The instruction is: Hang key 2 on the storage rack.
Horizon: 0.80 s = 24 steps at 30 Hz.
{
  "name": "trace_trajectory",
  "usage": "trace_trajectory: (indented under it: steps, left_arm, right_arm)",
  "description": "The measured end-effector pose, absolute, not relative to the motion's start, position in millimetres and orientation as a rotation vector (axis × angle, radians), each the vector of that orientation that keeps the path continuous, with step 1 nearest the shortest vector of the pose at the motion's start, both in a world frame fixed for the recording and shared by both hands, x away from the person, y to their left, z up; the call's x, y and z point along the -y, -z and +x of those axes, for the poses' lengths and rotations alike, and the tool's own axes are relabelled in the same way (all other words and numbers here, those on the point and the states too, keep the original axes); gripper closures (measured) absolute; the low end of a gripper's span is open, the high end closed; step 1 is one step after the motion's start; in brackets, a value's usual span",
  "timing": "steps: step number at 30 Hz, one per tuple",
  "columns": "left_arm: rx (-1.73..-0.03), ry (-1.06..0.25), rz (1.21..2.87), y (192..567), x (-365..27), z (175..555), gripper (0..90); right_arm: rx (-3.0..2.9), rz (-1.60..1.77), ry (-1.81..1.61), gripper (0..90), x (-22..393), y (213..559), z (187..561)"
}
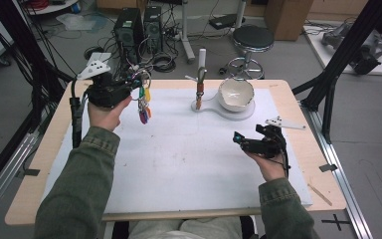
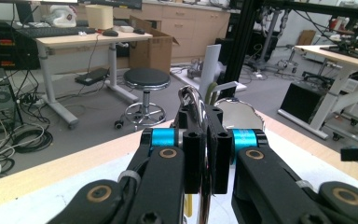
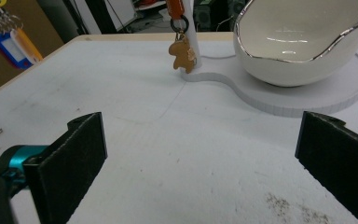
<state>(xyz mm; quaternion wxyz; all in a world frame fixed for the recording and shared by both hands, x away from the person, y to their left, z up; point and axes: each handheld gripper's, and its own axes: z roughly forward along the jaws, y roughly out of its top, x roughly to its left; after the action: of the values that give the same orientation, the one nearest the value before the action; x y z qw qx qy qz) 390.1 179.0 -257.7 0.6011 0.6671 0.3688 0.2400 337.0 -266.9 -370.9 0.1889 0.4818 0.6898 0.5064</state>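
The left gripper [image 1: 129, 87] fingers pinch tight on a metal ring [image 2: 189, 100] of colourful key tags [image 1: 143, 105]; the right gripper [image 3: 200, 154] fingers gape wide, holding nothing, above the worktop [image 1: 189, 149]

Overhead view, two close tongs-mounted views

Lab: computer towers [image 1: 140, 27], cables, stool [image 1: 252, 40]

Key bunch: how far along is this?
Done: the left gripper is shut on the key bunch's ring and holds the key bunch off the table. In hand: carrying it. Left, likely: putting it on the stand or in the bowl. The right gripper is open, empty.
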Motion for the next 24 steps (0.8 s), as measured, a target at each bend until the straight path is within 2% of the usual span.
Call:
trace_trajectory:
  steps: [24]
  left_arm:
    - [-0.869,-0.507,1.563,251.9,-143.0,445.9,86.8]
  right_arm:
    - [-1.891,1.408,-1.428,1.0,282.7,382.7,323.0]
